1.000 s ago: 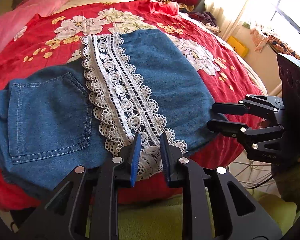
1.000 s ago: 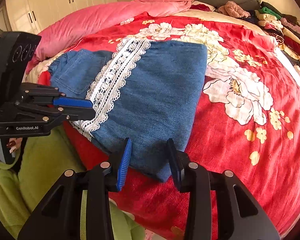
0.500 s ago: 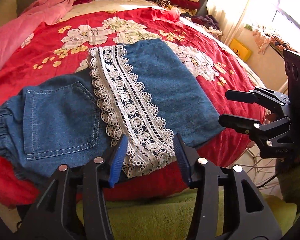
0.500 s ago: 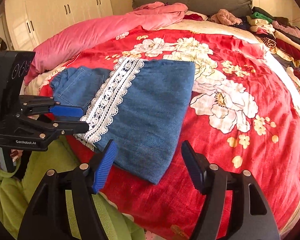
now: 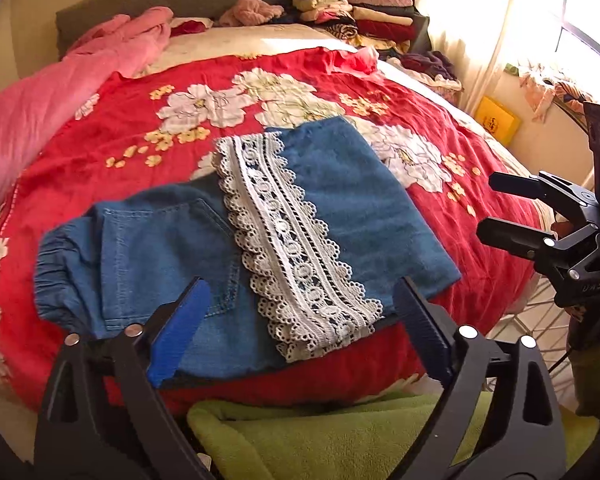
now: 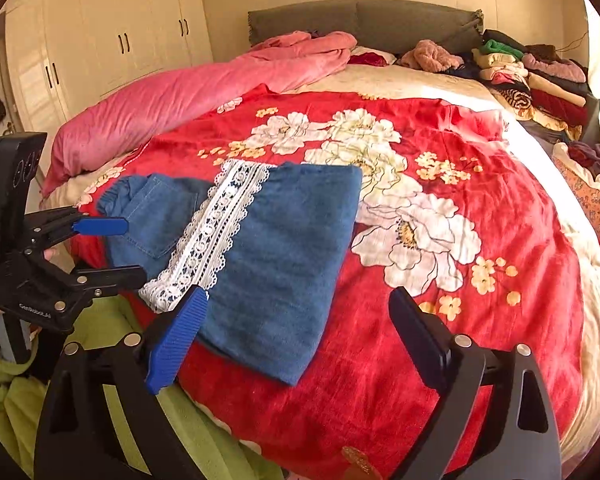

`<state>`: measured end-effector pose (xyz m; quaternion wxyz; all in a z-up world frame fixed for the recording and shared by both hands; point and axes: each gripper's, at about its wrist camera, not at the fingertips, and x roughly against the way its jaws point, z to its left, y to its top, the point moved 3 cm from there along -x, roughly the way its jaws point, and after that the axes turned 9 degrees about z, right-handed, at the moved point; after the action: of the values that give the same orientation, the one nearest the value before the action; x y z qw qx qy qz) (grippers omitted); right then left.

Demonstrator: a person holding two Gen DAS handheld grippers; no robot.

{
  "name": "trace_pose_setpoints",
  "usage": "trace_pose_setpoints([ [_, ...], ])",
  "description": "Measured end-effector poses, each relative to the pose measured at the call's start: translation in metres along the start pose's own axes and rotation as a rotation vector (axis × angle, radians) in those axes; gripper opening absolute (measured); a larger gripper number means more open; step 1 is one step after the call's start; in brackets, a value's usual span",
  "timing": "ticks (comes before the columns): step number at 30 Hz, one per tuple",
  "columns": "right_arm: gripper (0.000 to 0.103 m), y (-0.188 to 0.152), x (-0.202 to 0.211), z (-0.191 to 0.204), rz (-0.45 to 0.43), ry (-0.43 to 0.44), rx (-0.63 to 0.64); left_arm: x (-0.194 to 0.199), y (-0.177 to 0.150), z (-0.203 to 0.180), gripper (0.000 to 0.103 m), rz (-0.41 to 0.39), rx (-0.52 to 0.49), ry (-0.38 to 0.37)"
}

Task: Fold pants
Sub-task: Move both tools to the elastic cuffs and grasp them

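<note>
Folded denim pants (image 5: 188, 248) lie flat on the red floral bedspread (image 5: 112, 132), at the centre of the left wrist view and left of centre in the right wrist view. A white lace band (image 5: 292, 248) runs across the denim from upper left to lower right; a back pocket and gathered waistband lie to its left, a plain folded panel to its right.

Left tongs (image 5: 298, 330), bottom of the left wrist view: jaws spread wide, having just been opening, with nothing pressed between them; the lace end and the near edge of the pants show in the gap beyond the tips, apart from the blue pads (image 5: 180, 332).

Right tongs (image 6: 296, 336), bottom of the right wrist view: jaws likewise wide and just opened, empty; the near corner of the pants lies in the gap, untouched.

Each tool also appears at the side edge of the other's view. A pink quilt (image 6: 188, 96) lies at upper left, stacked clothes (image 6: 539, 76) at upper right.
</note>
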<state>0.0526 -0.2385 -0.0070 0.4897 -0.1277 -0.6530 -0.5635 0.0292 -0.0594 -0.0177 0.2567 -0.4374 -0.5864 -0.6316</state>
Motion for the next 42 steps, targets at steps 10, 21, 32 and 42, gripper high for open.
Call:
trace_pose_setpoints([
  [10,0.095,0.016,0.009,0.004,-0.043,-0.011,-0.007,0.015,-0.001,0.011,0.093,-0.038,0.025,0.042],
  [21,0.095,0.049,0.002,0.034,-0.050,0.025,0.033,0.027,-0.010,0.042,0.093,-0.080,0.082,0.080],
  [32,0.095,0.084,-0.032,0.078,0.012,0.077,0.106,0.029,-0.026,0.092,0.093,-0.093,0.205,0.068],
  [42,0.095,0.116,-0.073,0.124,0.071,0.127,0.219,0.017,-0.043,0.136,0.093,-0.076,0.322,0.056],
])
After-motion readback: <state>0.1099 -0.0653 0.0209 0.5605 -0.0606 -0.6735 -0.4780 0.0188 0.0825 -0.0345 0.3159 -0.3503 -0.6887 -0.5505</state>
